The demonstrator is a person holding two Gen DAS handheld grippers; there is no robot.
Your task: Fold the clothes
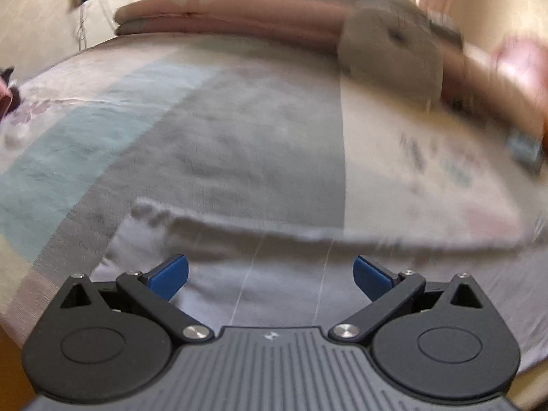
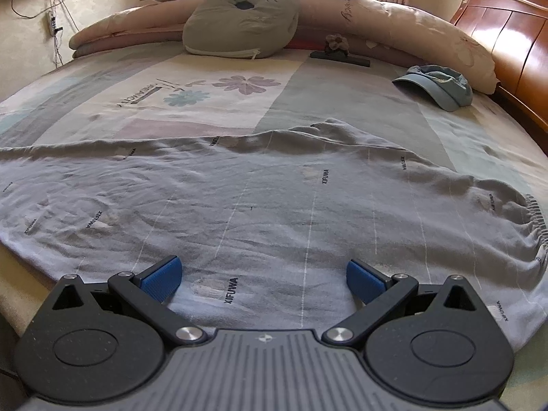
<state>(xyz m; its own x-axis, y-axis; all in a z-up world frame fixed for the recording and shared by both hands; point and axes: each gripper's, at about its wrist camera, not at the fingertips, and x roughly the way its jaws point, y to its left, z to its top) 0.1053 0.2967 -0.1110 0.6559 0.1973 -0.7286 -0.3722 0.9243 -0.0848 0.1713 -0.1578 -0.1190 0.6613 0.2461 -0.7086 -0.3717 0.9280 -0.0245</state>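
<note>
Grey pinstriped trousers, wrinkled, spread flat across bed.

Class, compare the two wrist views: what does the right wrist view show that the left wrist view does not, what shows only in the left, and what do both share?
Only the right wrist view shows the blue cap, the wooden headboard, the flower print on the bedsheet and the garment's gathered elastic edge.

Only the left wrist view, which is blurred, shows the sheet's wide teal stripe.

Both show the grey garment spread on the bed, the grey cushion, the rolled pink quilt, and open blue-padded tongs, left and right, holding nothing.
</note>
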